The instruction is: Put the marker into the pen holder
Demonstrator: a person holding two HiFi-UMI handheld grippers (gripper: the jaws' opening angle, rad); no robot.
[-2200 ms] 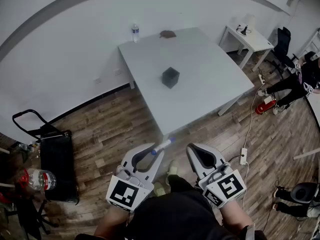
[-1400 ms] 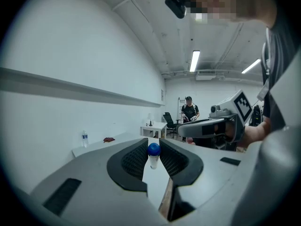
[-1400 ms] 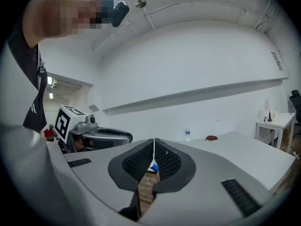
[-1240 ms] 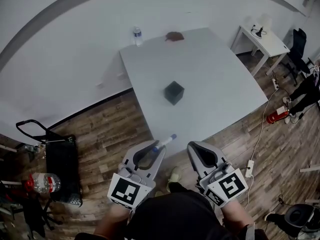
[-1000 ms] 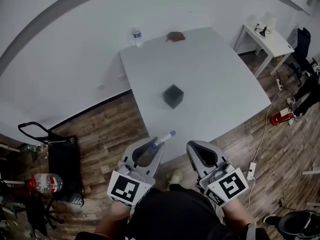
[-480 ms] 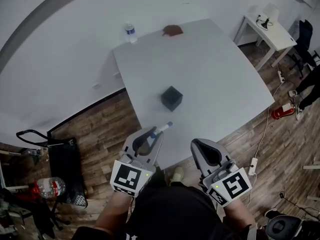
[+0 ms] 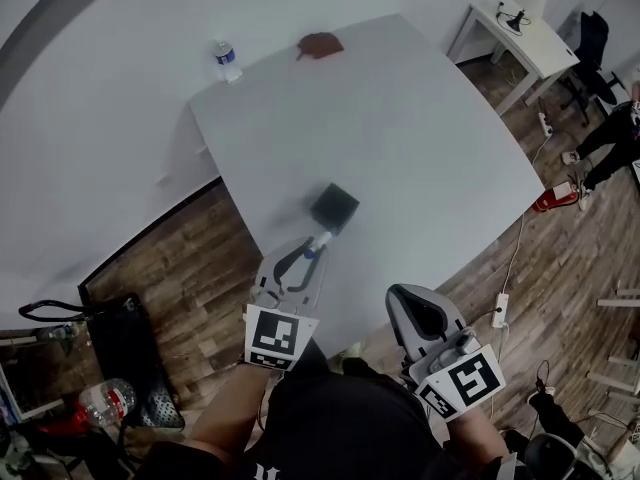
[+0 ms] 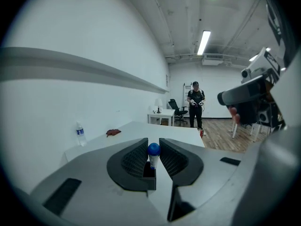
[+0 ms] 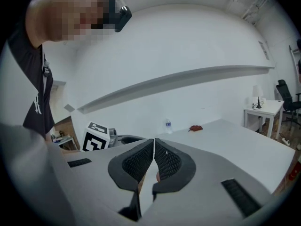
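Observation:
The black cube pen holder (image 7: 335, 206) stands on the white table (image 7: 420, 138) near its front left edge. My left gripper (image 7: 303, 251) is shut on the marker (image 7: 318, 242), a white barrel with a blue cap that points at the holder and ends just short of it. In the left gripper view the marker (image 8: 153, 150) stands between the jaws, with the pen holder (image 8: 148, 171) dark right behind it. My right gripper (image 7: 408, 303) hangs lower, off the table's front edge, jaws shut on nothing (image 9: 154, 145).
A water bottle (image 7: 227, 61) and a reddish-brown thing (image 7: 320, 44) sit at the table's far edge. A small white table (image 7: 515, 23) is at the far right, a red cylinder (image 7: 552, 198) and power strip (image 7: 500, 308) lie on the floor, a black cart (image 7: 115, 343) stands left. A person (image 8: 194, 102) stands far off.
The person has stepped up to the table. My left gripper has carried the marker forward over the table edge until its tip is next to the pen holder. The right gripper stayed low.

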